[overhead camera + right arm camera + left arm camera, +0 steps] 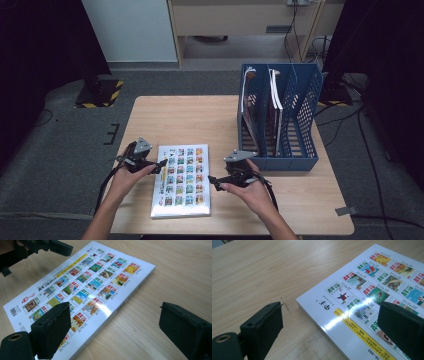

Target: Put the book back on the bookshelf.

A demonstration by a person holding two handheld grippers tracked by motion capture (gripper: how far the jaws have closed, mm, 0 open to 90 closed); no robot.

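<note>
Our left gripper (pixel 161 163) and right gripper (pixel 212 181), both spread apart, flank the flat white picture-covered book (pixel 182 180) lying between them.

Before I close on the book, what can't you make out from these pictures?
- Book underside: hidden in all views; it lies flat on the table.
- Cover print: too small in the high view, partly washed out by glare in the left gripper view.
- Rack contents: high view; the blue walls hide all but the top edges.
- Book's near end: cut off by the bottom edge in both gripper views.
- Left gripper, right gripper: open, straddling the book's edges; contact unclear.
</note>
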